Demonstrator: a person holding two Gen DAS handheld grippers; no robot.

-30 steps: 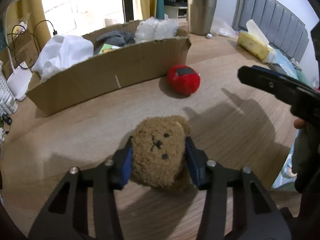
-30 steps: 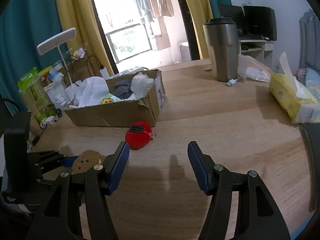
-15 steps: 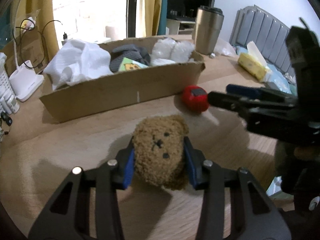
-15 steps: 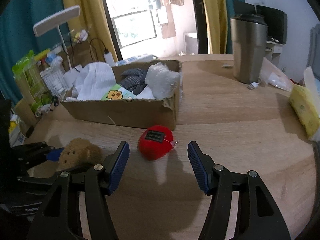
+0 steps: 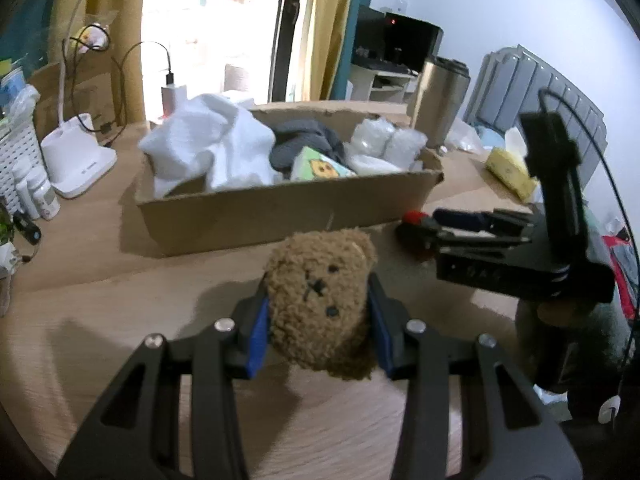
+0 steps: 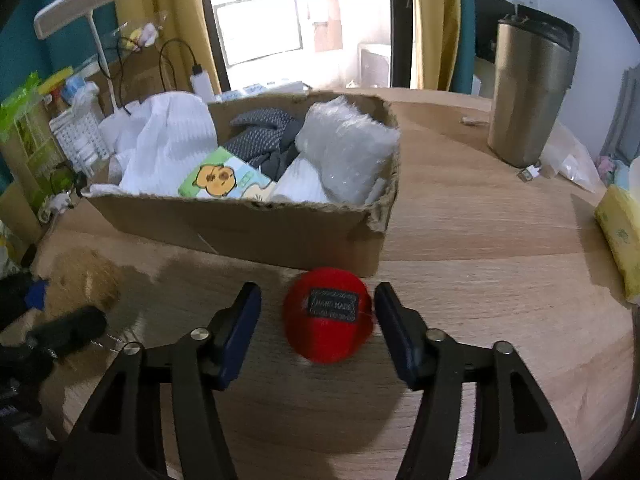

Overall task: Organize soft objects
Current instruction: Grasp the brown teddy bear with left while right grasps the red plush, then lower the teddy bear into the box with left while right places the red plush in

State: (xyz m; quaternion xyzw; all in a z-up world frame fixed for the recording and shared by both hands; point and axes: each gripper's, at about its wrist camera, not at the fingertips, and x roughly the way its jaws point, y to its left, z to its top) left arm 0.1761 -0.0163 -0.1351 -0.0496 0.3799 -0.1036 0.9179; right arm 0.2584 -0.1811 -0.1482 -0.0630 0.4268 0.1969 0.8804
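Observation:
My left gripper [image 5: 318, 316] is shut on a brown plush bear [image 5: 320, 296] and holds it above the wooden table, in front of the cardboard box [image 5: 280, 212]. The bear also shows in the right wrist view [image 6: 86, 276], at the far left. My right gripper [image 6: 318, 320] is open, its fingers on either side of a red plush ball [image 6: 328, 314] with a black "hand made" label, lying on the table by the box's near corner [image 6: 360, 240]. The box holds a white cloth [image 6: 168, 144], a grey garment [image 6: 264, 136], a tissue pack [image 6: 220, 178] and bubble wrap [image 6: 344, 152].
A steel tumbler [image 6: 528, 92] stands at the back right, with a yellow tissue pack [image 6: 620, 236] at the right edge. A white lamp base [image 5: 78, 160], bottles and a white basket [image 6: 78, 140] crowd the table's left side. The right gripper's body [image 5: 520, 256] is close on the left gripper's right.
My left gripper has lifted the bear higher and toward the box. My right gripper has moved forward and down until its open fingers flank the red ball.

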